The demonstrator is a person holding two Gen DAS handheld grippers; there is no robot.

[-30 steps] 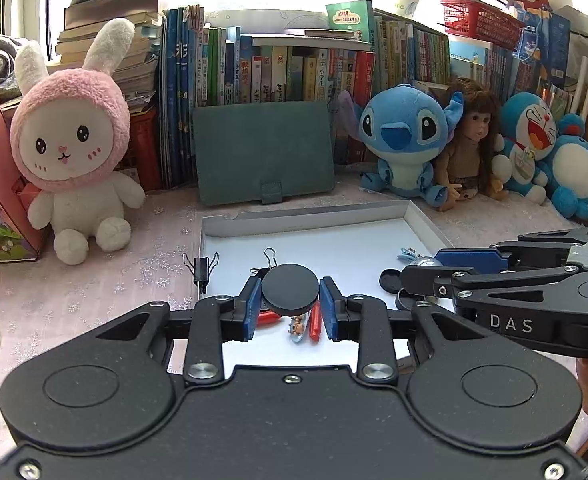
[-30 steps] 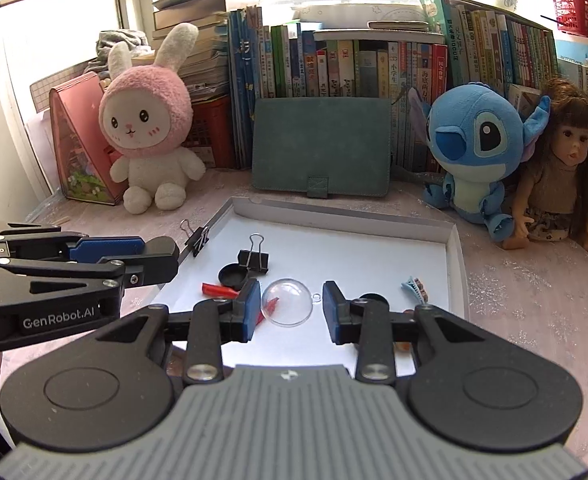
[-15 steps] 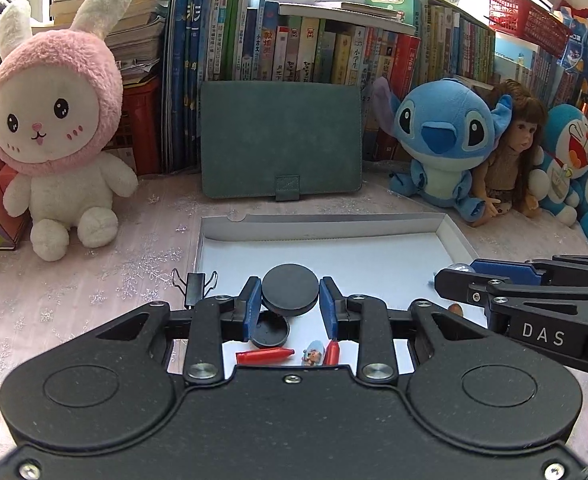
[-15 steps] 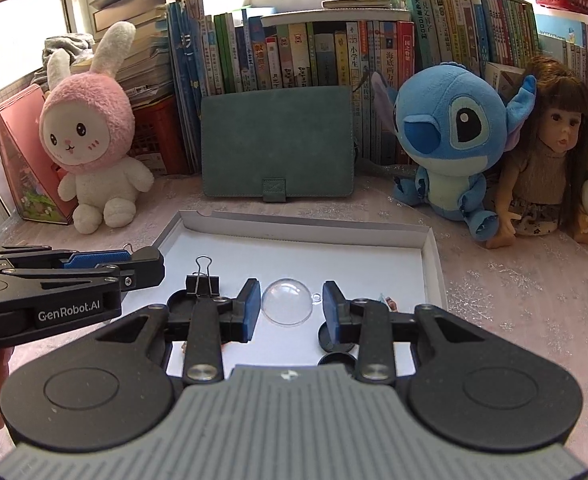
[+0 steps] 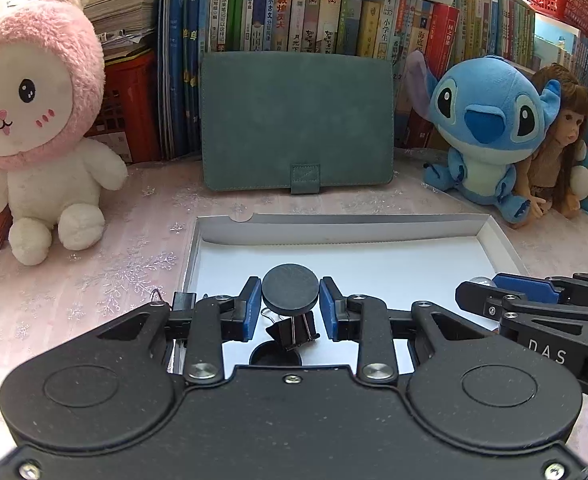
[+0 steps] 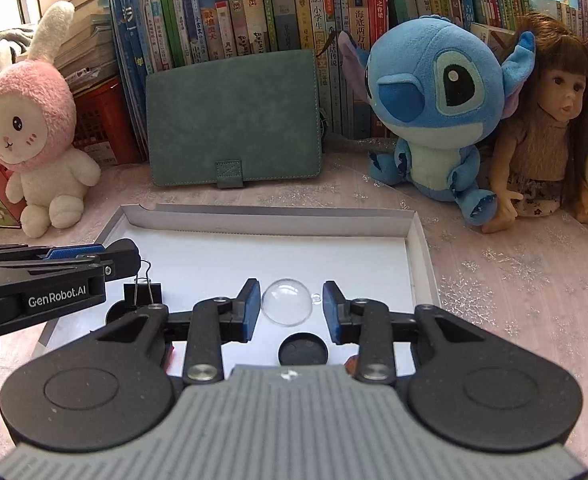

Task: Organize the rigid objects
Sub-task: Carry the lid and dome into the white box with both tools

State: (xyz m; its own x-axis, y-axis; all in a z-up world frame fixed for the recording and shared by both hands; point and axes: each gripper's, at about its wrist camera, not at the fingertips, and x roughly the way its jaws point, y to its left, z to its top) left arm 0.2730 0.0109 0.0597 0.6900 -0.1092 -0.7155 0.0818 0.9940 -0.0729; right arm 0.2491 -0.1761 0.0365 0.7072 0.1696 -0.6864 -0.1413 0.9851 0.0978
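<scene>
In the left wrist view, my left gripper [image 5: 291, 305] is shut on a flat black disc [image 5: 291, 294], held above the white tray [image 5: 334, 234]. Below it lie a black binder clip [image 5: 296, 334] and a black round cap [image 5: 275, 358]. In the right wrist view, my right gripper [image 6: 291, 305] is shut on a clear plastic half-dome [image 6: 287, 303] over the same tray [image 6: 270, 222]. A black cap [image 6: 303, 349] lies under it, and a binder clip [image 6: 142, 289] stands to its left. Each gripper shows at the edge of the other's view: the right gripper [image 5: 468, 295] and the left gripper [image 6: 128, 258].
A green felt case [image 5: 297, 120] leans on a row of books behind the tray. A pink rabbit plush [image 5: 34, 128] sits at the left. A blue plush [image 5: 490, 128] and a doll [image 6: 550, 128] sit at the right. Another clip [image 5: 176, 300] sits by the tray's left rim.
Both grippers have moved forward and down over the tray with the disc and the dome still in them. The red items and caps have slid under the bodies, and the toys look closer.
</scene>
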